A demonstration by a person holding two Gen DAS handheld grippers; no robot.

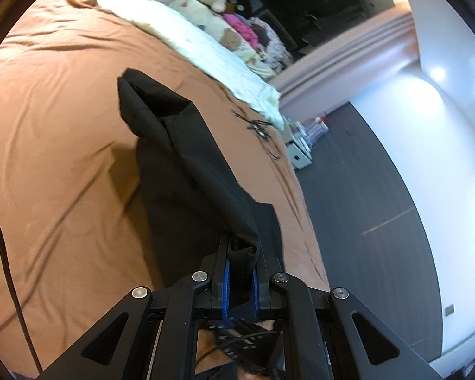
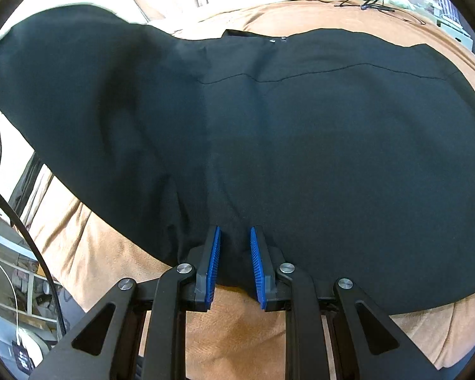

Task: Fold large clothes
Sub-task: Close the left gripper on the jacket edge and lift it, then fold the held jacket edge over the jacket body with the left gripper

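A large black garment (image 2: 300, 142) lies spread over the brown bed sheet (image 2: 237, 332). My right gripper (image 2: 234, 231) is shut on its near hem, and the cloth bunches between the blue pads (image 2: 213, 253). In the left wrist view, my left gripper (image 1: 242, 247) is shut on a gathered end of the same black garment (image 1: 186, 145). It holds that end raised above the brown sheet (image 1: 63, 126), and the cloth hangs away in a long fold. In the right wrist view the lifted part rises at the left.
A white blanket (image 1: 205, 41) and soft toys (image 1: 205, 9) line the far side of the bed. A thin black cord (image 1: 259, 126) lies on the sheet near the bed's edge. Beyond are dark floor (image 1: 364, 190) and a white box (image 1: 297, 155). Shelves (image 2: 15, 285) stand low on the left.
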